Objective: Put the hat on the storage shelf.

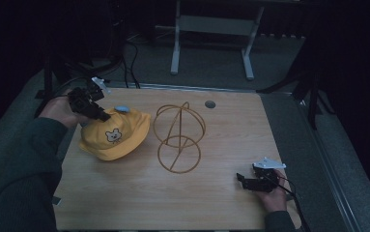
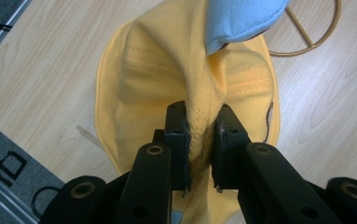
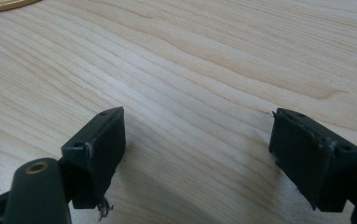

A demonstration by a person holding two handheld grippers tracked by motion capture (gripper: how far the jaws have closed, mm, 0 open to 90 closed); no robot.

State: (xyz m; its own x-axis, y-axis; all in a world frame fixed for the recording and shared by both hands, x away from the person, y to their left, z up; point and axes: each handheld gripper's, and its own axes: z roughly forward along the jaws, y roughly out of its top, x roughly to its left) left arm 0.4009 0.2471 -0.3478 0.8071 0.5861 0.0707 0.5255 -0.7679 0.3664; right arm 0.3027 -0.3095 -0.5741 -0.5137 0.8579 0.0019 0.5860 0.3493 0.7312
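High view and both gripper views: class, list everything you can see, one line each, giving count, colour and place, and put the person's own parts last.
hat: one, yellow with a small bear face and a pale blue tab on top, left part of the table, its cloth pinched and pulled up.
wire stand: one, gold, round rings and a ball-shaped frame, middle of the table, right of the hat.
table: one, light wood, under everything.
hole cap: one, grey, far edge of the table.
metal frame: one, pale grey, on the floor beyond the table.
left gripper: one, black, fingers shut on the hat's cloth, at the hat's far left side.
right gripper: one, black, fingers open, resting low at the table's near right.
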